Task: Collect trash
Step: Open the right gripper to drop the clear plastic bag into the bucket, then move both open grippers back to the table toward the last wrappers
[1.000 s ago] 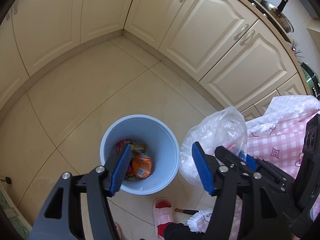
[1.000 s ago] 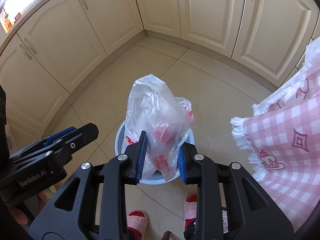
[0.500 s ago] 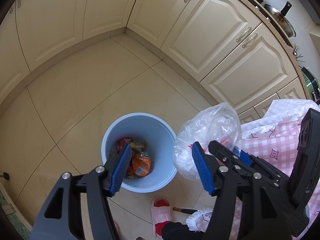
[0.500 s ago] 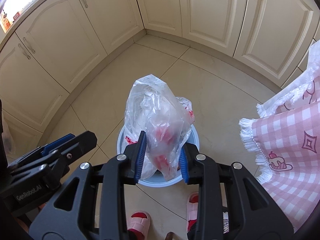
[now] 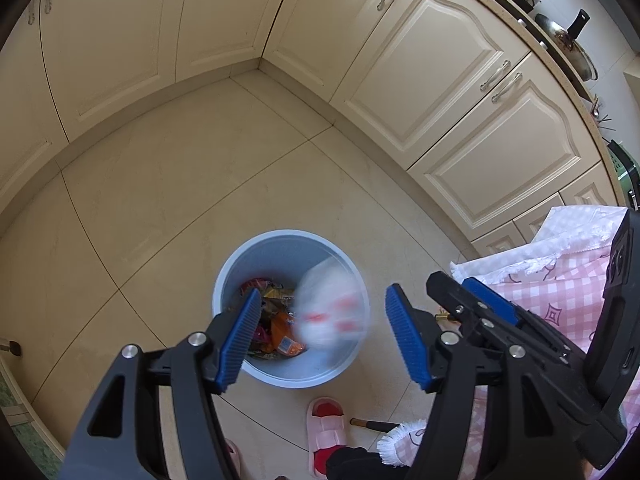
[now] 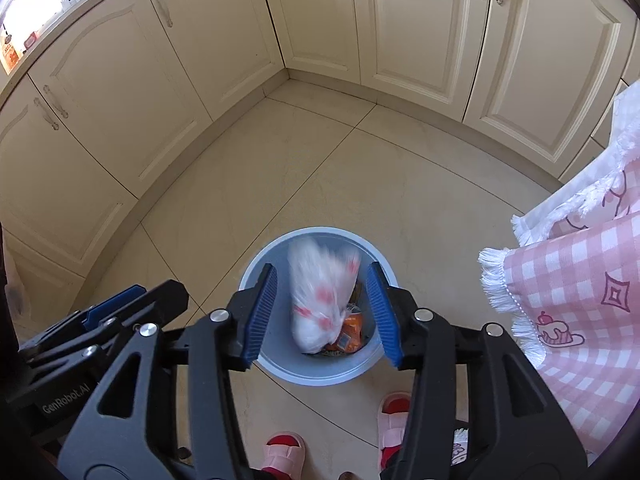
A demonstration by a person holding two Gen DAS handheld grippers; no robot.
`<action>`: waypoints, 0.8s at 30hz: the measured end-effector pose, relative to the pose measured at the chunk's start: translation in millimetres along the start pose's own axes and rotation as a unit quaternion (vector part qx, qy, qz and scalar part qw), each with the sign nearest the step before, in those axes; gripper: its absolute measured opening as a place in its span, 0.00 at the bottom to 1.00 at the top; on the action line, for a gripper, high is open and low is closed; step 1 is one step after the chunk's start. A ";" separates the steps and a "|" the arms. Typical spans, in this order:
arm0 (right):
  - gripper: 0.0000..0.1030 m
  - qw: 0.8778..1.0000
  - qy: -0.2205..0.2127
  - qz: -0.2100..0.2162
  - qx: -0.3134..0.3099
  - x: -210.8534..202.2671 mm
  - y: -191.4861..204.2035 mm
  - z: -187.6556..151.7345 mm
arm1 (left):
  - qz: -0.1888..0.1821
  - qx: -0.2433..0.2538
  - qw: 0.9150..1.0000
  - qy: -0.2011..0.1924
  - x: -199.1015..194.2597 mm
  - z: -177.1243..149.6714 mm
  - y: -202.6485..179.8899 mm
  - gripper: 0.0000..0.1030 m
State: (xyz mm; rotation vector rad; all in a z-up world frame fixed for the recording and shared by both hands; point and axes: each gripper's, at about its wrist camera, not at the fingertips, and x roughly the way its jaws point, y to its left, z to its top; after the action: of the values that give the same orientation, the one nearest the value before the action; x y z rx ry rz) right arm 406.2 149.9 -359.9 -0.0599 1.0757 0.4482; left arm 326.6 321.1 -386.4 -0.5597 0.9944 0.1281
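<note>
A light blue trash bin (image 5: 230, 276) stands on the tiled floor, with orange and red wrappers (image 5: 280, 330) in its bottom. A clear plastic bag with red print (image 5: 332, 312) is blurred, falling inside the bin's right side. My left gripper (image 5: 324, 340) is open and empty above the bin. In the right wrist view the bag (image 6: 320, 300) drops into the bin (image 6: 256, 272) below my right gripper (image 6: 322, 316), whose jaws stand wide apart and empty.
Cream kitchen cabinets (image 5: 420, 72) wrap around the floor corner. A pink checked cloth (image 6: 580, 300) hangs at the right. The person's pink slippers (image 5: 326, 436) stand just in front of the bin. Pots (image 5: 568, 40) sit on the counter.
My right gripper has opened and let go of the plastic bag, which now falls into the bin. The left gripper stays open over the bin.
</note>
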 end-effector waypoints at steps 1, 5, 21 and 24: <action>0.45 1.000 0.000 -0.001 0.000 -1.1 -0.6 1.1 | 0.001 0.000 1.000 -0.001 -0.4 0.3 0.3 0.62; 0.45 1.000 -0.004 -0.002 -0.001 -6.7 -0.3 1.7 | 0.011 0.003 1.000 -0.004 -4.2 0.2 1.1 0.62; 0.48 0.992 -0.116 -0.035 -0.044 -154.5 -1.9 6.2 | -0.005 0.063 0.993 -0.096 -112.7 -12.0 -65.1 0.62; 0.49 0.987 -0.151 -0.038 -0.045 -203.0 -7.4 2.1 | -0.022 0.079 0.990 -0.114 -140.2 -18.2 -89.7 0.64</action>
State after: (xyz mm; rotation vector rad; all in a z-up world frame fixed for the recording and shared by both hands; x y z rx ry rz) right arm 330.7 77.8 -185.6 -0.1082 0.7527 0.4221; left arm 267.1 256.2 -244.0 -0.4110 0.7624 0.0719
